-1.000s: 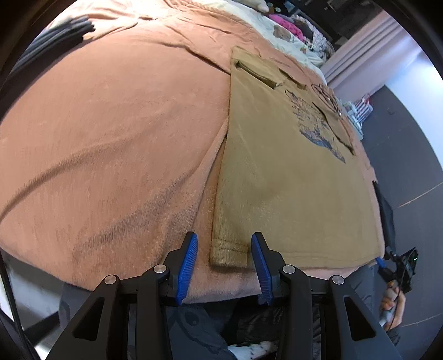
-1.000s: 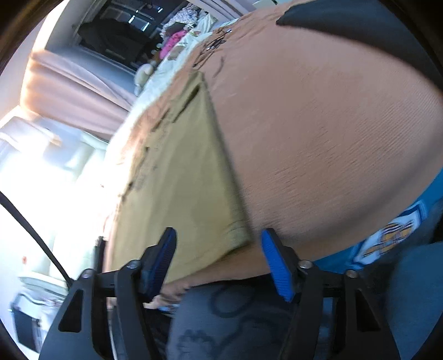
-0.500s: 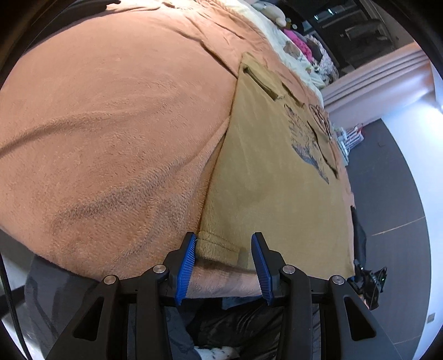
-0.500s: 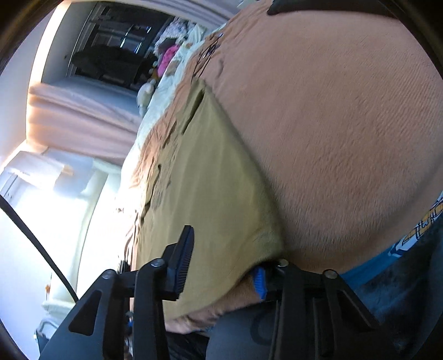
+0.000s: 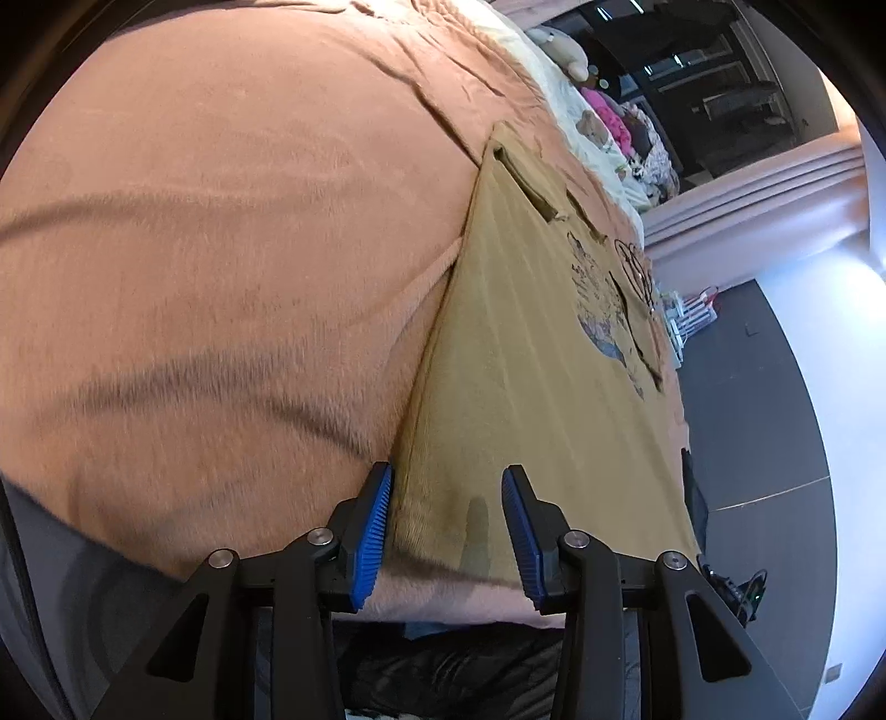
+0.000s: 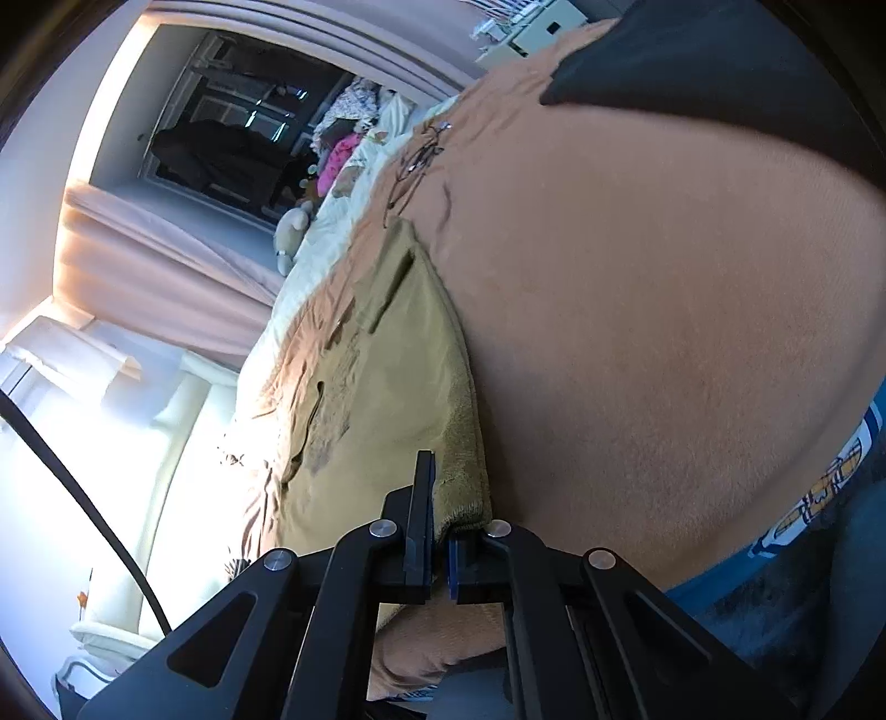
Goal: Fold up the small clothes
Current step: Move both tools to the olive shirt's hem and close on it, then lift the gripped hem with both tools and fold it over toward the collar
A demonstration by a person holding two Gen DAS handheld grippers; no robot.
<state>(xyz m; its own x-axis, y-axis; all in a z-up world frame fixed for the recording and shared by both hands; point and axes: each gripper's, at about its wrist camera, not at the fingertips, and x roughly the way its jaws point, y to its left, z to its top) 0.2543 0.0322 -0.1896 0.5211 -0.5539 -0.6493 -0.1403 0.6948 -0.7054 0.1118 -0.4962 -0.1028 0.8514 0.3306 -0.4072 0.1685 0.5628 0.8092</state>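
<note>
Blanket (image 5: 221,249): an orange-brown fleece cover spread over the whole bed, lightly creased; it is the landmark for all that follows.
Shirt (image 5: 526,387): a tan small garment with a dark print on its chest, lying flat on the blanket, its hem at the blanket's near edge and its neck toward the far side.
Dark cloth (image 6: 720,72): a black piece lying on the blanket's far part, seen in the right wrist view.
Left gripper (image 5: 446,531): at the blanket's near edge, blue pads on either side of the shirt's near hem corner; the jaws are closing, the fabric is between them, and the right-hand pad stands clear of it.
Right gripper (image 6: 437,531): at the blanket's near edge, at the shirt's other hem corner; jaws pressed together, pinching the thick hem of the shirt.
Soft toys (image 5: 559,47): a small heap beyond the blanket's far edge, on pale bedding.
</note>
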